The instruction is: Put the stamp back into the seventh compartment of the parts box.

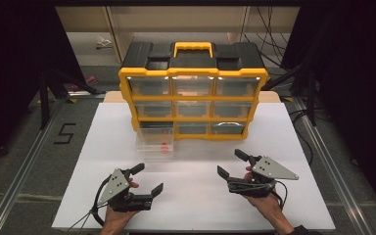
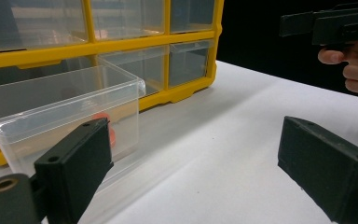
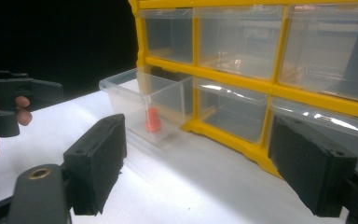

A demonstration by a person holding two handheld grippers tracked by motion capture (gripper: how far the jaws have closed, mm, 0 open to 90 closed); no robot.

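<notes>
Both tongs, left (image 1: 150,179) and right (image 1: 229,163), spread wide and empty, near the pulled-out drawer (image 1: 155,140).

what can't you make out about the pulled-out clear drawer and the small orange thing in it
- Small orange plastic piece in the pulled-out clear plastic drawer: too small in the high view; in the left gripper view that gripper's own black jaw hides most of it.
- What the piece is: unclear.
- Yellow and black plastic drawer cabinet: its top is cut off in both gripper views.

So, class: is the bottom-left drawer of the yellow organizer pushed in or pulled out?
Pulled out. The clear drawer juts forward from the yellow organizer onto the white table, unlike its neighbours, with a small red piece inside.
</notes>
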